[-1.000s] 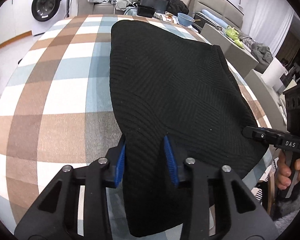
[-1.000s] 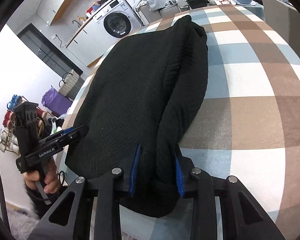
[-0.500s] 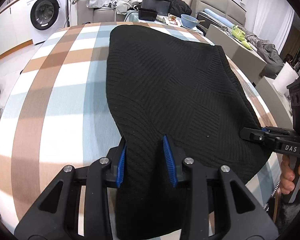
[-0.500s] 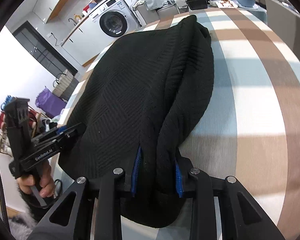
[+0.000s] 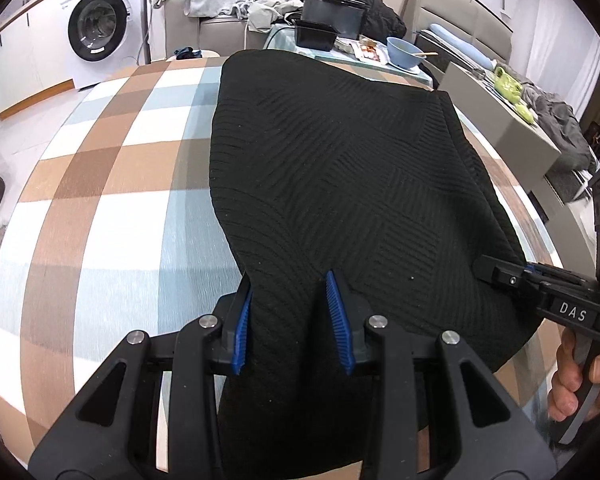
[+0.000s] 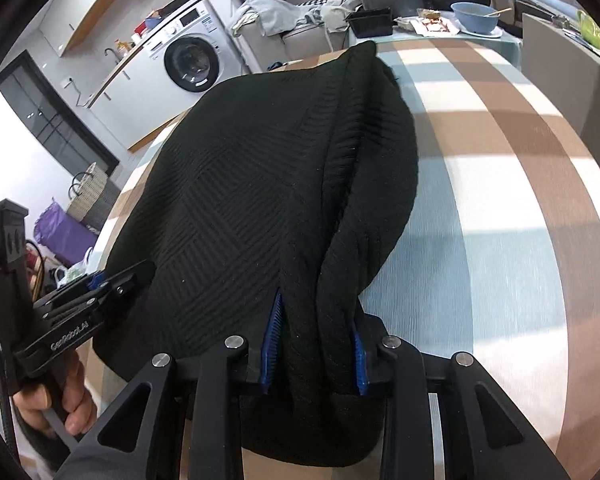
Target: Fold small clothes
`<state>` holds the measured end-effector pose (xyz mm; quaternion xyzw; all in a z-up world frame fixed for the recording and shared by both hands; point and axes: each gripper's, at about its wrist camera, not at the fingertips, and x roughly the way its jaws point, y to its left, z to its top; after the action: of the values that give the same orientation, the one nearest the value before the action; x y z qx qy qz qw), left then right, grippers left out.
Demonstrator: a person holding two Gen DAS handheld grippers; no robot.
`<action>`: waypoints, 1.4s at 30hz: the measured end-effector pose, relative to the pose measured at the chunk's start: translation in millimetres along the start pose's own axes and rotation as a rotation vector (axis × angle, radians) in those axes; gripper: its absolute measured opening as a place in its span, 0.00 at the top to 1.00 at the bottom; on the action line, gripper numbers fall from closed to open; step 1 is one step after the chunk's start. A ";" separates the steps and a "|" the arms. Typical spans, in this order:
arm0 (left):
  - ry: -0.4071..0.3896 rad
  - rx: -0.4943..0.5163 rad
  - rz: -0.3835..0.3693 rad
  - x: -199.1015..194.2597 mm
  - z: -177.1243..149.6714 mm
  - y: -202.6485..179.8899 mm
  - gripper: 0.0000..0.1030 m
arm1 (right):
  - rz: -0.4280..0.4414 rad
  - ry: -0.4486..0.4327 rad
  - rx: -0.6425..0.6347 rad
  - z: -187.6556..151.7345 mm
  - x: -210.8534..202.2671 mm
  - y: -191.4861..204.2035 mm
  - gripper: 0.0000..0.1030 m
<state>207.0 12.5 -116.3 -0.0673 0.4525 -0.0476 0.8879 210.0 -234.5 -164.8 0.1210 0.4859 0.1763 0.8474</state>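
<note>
Left wrist view: the left gripper (image 5: 292, 316) is clamped on a bunched near corner of the black knitted garment (image 5: 340, 168), its blue pads (image 5: 242, 324) pressing the fabric from both sides. From there the garment spreads away over the checked tablecloth (image 5: 112, 200), its far end near the table's far edge. Its right near corner runs into the right gripper (image 5: 500, 274), held by a hand (image 5: 580, 380) at the picture's right edge.

Right wrist view: the right gripper (image 6: 314, 340) likewise pinches a thick fold of the garment (image 6: 260, 184) between its pads (image 6: 270, 340), and a rolled ridge of cloth leads straight ahead from it. The left gripper (image 6: 116, 280) grips the other near corner at lower left, both corners at the table's near edge.
</note>
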 end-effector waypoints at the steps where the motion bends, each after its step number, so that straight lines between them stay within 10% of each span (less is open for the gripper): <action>1: 0.001 -0.004 -0.002 1.0 1.8 1.4 0.70 | -0.002 -0.003 0.005 1.3 1.4 0.3 0.70; 7: -0.014 0.004 0.023 -9.8 -5.4 9.4 0.57 | -0.031 -0.027 -0.024 -0.7 -2.4 5.4 0.57; 12: -0.166 -0.002 0.025 -53.0 -28.4 18.2 0.17 | -0.031 -0.088 -0.060 -12.3 -31.2 -2.6 0.21; 16: -0.282 0.026 0.038 -88.2 -50.1 17.8 0.03 | 0.008 -0.198 -0.115 -29.2 -69.0 -1.2 0.02; 23: -0.443 0.059 0.067 -133.3 -84.8 11.3 0.01 | -0.016 -0.371 -0.250 -66.6 -120.6 12.3 0.00; 42: -0.496 0.108 0.059 -124.8 -111.5 3.1 0.01 | 0.082 -0.511 -0.292 -91.9 -124.3 7.3 0.00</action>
<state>43.6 25.2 -82.1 -0.0163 0.2194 -0.0280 0.9751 71.2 -276.5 -110.8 0.0576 0.2209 0.2422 0.9430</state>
